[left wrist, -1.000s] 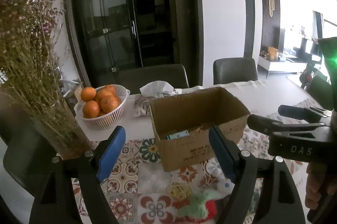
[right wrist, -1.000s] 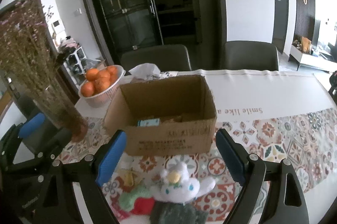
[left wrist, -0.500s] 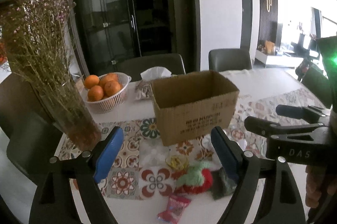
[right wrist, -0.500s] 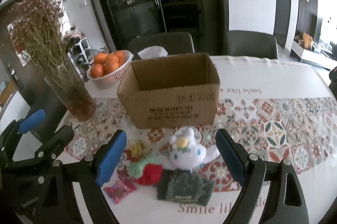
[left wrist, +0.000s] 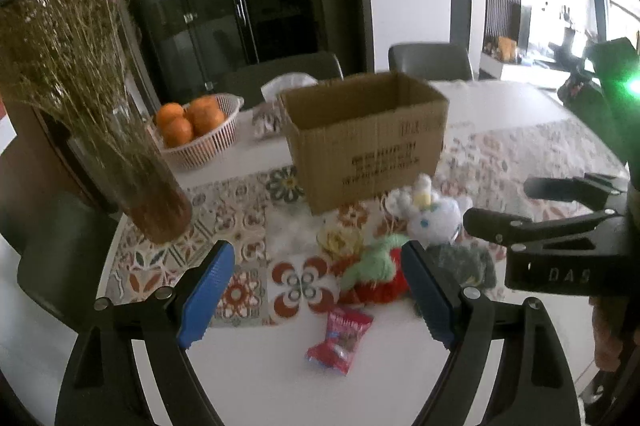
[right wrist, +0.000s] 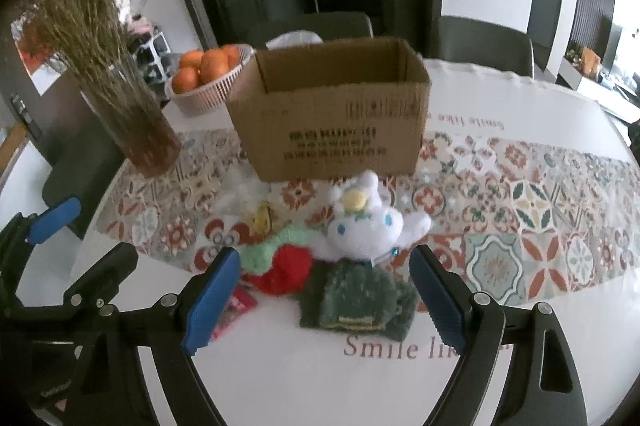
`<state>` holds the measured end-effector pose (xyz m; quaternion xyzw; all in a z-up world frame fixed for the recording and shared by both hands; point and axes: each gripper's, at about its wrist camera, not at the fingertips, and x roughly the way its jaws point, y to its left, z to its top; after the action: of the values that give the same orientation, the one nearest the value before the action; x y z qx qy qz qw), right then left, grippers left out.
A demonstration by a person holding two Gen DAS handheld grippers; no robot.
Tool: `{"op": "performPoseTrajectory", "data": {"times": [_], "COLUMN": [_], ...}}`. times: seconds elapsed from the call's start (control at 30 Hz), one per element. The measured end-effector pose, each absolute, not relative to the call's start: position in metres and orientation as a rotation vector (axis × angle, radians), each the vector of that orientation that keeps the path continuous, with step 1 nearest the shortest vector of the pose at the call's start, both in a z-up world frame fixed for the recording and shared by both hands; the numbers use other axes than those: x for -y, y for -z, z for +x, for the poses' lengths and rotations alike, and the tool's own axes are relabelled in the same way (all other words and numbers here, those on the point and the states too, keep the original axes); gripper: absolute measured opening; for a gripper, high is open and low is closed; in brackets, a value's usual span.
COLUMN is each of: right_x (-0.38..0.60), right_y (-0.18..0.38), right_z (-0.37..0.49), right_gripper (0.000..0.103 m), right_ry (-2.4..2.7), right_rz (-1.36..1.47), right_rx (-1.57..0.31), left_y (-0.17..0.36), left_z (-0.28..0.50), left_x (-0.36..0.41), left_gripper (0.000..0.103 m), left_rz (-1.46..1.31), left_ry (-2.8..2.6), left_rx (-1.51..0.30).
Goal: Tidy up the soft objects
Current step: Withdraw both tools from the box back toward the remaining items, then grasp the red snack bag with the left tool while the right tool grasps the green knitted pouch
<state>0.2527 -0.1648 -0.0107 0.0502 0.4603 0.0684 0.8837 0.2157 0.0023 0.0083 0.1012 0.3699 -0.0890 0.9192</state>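
Observation:
An open cardboard box [right wrist: 336, 113] stands on the patterned table runner; it also shows in the left wrist view [left wrist: 364, 137]. In front of it lie a white plush toy [right wrist: 364, 226], a red and green knitted toy [right wrist: 284, 262], a dark green knitted piece [right wrist: 356, 302], a yellow soft item [right wrist: 262, 216] and a red snack packet [left wrist: 344, 334]. My right gripper [right wrist: 320, 298] is open and empty, just in front of the green piece. My left gripper [left wrist: 312, 290] is open and empty, above the packet, left of the red toy [left wrist: 376, 274].
A glass vase of dried flowers [right wrist: 132, 121] stands at the left. A basket of oranges [right wrist: 208, 77] and a tissue pack [left wrist: 288, 83] sit behind the box. Dark chairs [right wrist: 484, 41] line the far table edge. The white tablecloth [right wrist: 400, 386] lies nearest me.
Both grippers have pulled back and lower from the box. The box interior has dropped out of sight and the soft toys and packet have come into fuller view. Both stay open.

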Motion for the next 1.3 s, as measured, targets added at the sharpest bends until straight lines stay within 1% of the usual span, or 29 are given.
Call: {"op": "performPoseTrajectory", "data": {"times": [0.3,0.63,1.03,1.3], "right_x": [0.158,0.152,0.152,0.155], "right_y": [0.053,0.092,0.132,0.15], "right_z": [0.259,0.267,0.278,0.286], "right_gripper": [0.087,0.087,0.087,0.088], "right_ry": [-0.162,-0.158,-0.127,-0.109], "right_rz": [0.116,0.069,0.036,0.009], "right_rx": [-1.109,-1.245,-1.31,-1.326], "left_y": [0.027,0.065,0.116,0.137], "left_z": [0.221,0.231,0.242,0.248], "left_x": [-0.004,-0.004,-0.003,-0.002], "left_gripper": [0.085,0.085,0.085,0.085], "left_rz": [0.233,0.236,0.234,0.239], "left_ry": [0.222,0.236,0.258,0.251], "left_rx": [-0.91,-1.027,-1.162,-1.197]}}
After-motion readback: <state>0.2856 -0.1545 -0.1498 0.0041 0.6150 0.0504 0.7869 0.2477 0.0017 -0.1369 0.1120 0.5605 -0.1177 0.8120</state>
